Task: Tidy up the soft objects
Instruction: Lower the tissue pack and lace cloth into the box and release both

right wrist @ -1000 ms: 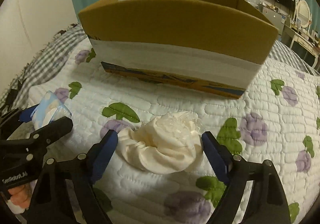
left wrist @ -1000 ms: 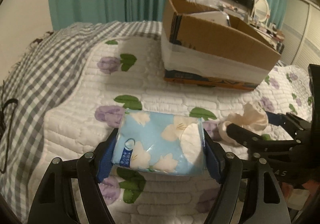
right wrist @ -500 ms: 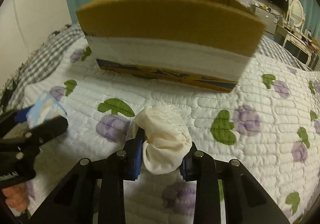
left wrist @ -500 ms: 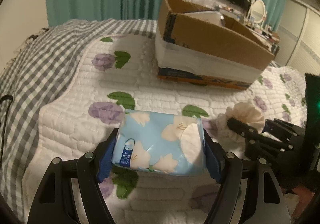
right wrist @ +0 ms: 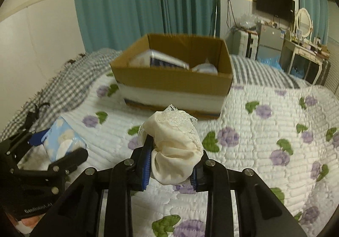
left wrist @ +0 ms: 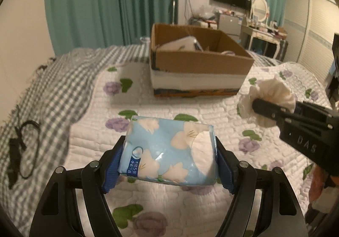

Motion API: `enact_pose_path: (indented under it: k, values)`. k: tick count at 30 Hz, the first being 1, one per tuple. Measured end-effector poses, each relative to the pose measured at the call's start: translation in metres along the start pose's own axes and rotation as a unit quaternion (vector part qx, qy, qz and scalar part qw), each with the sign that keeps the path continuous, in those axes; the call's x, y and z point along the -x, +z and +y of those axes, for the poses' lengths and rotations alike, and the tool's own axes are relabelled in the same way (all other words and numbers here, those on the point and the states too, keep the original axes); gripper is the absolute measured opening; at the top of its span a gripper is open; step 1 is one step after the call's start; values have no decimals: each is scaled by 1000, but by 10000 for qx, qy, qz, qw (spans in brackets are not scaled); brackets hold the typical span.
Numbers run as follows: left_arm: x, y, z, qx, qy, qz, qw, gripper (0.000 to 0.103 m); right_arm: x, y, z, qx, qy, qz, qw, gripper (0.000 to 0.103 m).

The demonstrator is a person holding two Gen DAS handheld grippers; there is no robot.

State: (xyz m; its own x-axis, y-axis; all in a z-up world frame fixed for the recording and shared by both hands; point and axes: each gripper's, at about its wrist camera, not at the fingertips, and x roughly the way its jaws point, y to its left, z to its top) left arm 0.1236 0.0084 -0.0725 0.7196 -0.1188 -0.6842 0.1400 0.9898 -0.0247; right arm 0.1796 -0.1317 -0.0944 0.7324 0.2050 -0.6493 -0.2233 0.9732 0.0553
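Transport step. Your left tongs clamp the blue floral tissue pack; your right tongs clamp the cream lace-trimmed cloth bundle. Next, carry both over the open brown cardboard box ahead and release.

The left hand-held gripper is closed on a blue floral tissue pack, with the blue pads pressing both short ends. The right hand-held gripper is closed on a cream lace-trimmed cloth bundle. Both grippers are raised above the bed, side by side, left beside right.
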Motion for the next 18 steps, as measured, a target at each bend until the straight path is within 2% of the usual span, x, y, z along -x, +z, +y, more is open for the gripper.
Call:
enact_pose_path:
  k: [4,9,13,18]
  values:
    - [23,15,-1,-28,-10,-253,9997,75,21,15,4,97,65,-207,9997,28]
    - [41,46,-3,-222,-8,-684,9974,75,46,49,-5,-16,400,-531,9978,28]
    - [42,83,-1,-299,91,-966,9948,75,55,79,-9,180,301,-751,9966,28]
    - [24,128,-2,-426,91,-1161,9923,75,45,125,-16,357,234,-973,9943,28]
